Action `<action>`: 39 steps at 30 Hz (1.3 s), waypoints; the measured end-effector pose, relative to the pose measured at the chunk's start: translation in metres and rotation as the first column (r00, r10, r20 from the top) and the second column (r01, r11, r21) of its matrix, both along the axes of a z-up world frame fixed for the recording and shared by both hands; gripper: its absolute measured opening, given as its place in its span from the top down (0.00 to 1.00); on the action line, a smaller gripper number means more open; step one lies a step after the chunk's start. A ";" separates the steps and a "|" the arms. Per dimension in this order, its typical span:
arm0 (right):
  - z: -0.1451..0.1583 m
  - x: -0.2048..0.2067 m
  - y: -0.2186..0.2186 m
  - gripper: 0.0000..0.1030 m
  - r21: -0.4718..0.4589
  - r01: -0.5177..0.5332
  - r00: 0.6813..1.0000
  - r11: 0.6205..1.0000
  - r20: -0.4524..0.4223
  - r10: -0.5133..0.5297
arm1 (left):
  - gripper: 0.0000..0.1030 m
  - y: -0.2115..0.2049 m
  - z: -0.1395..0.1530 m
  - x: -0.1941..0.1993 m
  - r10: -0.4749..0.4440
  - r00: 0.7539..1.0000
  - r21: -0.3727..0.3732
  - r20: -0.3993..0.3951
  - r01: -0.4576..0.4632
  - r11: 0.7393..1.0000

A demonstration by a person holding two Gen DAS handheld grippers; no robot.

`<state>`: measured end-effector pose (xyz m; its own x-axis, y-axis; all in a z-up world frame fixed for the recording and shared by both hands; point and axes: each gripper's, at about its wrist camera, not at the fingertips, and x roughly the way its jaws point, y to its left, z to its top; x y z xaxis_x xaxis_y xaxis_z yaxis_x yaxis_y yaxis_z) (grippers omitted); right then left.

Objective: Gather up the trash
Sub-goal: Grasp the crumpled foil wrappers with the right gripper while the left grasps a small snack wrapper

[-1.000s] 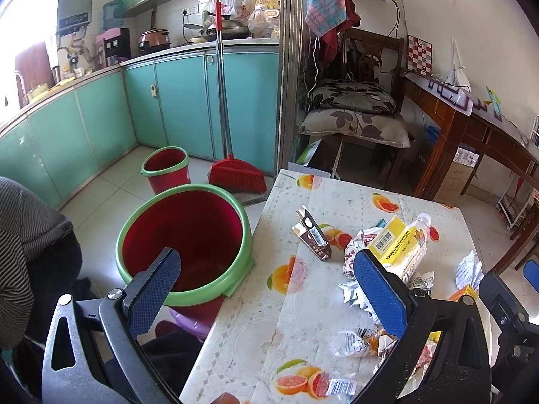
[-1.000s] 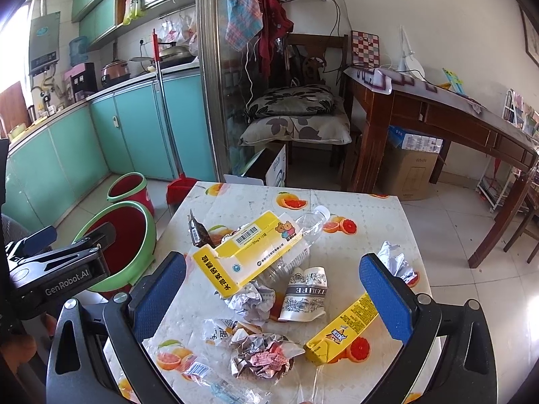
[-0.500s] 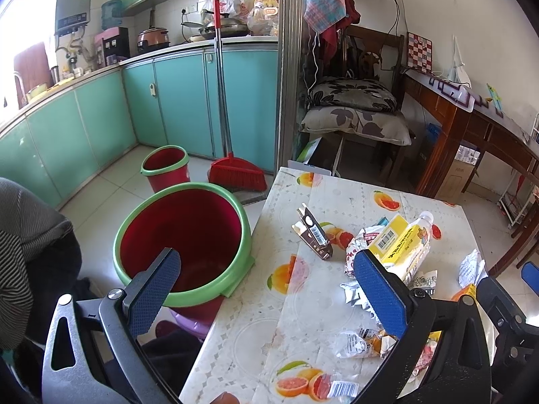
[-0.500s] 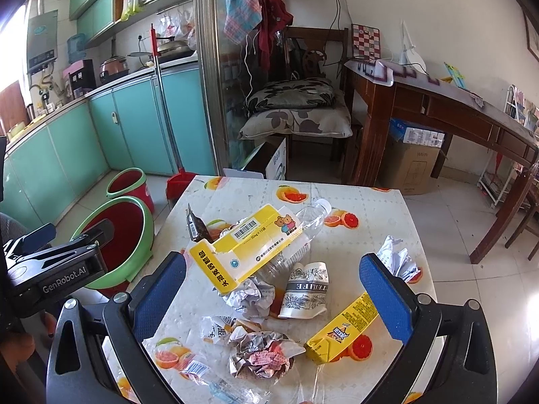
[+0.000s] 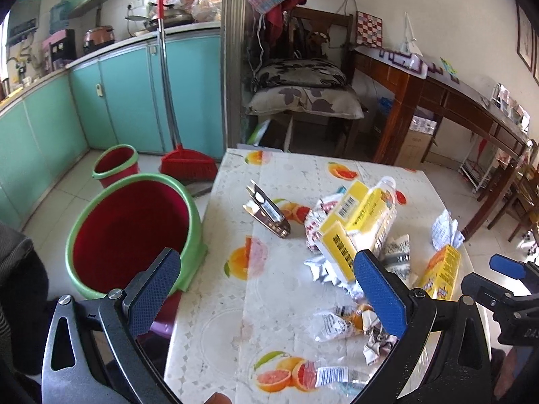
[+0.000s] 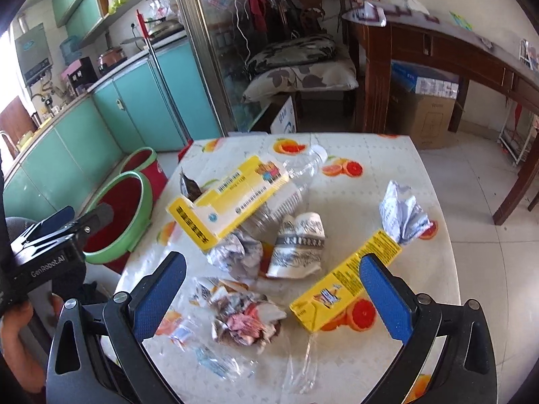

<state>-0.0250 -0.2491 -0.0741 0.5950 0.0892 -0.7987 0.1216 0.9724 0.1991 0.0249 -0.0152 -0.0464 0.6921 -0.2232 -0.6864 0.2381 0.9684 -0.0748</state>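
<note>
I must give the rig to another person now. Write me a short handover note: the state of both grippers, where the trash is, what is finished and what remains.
Left gripper: open, empty, above the table edge beside the big red bin.
Right gripper: open, empty, above the trash pile.
Trash, all on the table: large yellow box lying on a clear bottle, small yellow box, crushed paper cup, crumpled wrappers, white paper ball, dark foil packet.
Done: nothing shows inside the bin.
Left: every piece still to be picked and dropped in.

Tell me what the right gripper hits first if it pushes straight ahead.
Probably the crumpled wrapper lying between the open fingers of the right gripper; the squashed paper cup sits just beyond it, though depth is uncertain.
</note>
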 end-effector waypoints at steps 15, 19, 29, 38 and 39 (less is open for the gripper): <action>-0.074 0.015 0.039 0.32 0.117 -0.179 0.966 0.977 -0.169 0.197 | 0.05 0.006 -0.054 -0.003 -0.099 0.974 -0.040 -0.203 0.093 0.995; -0.088 0.019 0.038 0.71 0.176 -0.184 0.964 0.967 -0.161 0.212 | 0.06 0.000 -0.057 -0.002 -0.146 0.966 -0.040 -0.212 0.141 0.989; -0.029 -0.009 -0.012 0.76 0.153 -0.036 0.999 0.988 0.027 0.032 | 0.30 -0.037 -0.082 0.012 -0.254 0.924 -0.048 -0.285 0.250 0.967; 0.000 -0.023 -0.031 0.76 0.167 0.007 0.998 0.986 0.065 -0.018 | 0.93 -0.039 -0.093 0.009 -0.307 0.897 -0.109 -0.318 0.287 0.952; 0.001 -0.026 -0.029 0.76 0.169 -0.001 0.997 0.986 0.072 -0.011 | 0.94 -0.033 -0.088 0.007 -0.300 0.904 -0.109 -0.304 0.280 0.954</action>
<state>-0.0510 -0.2783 -0.0730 0.6516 0.2158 -0.7273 0.1054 0.9236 0.3685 0.0317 -0.0483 -0.1340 0.3415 -0.4298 -0.8359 0.4622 0.8512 -0.2488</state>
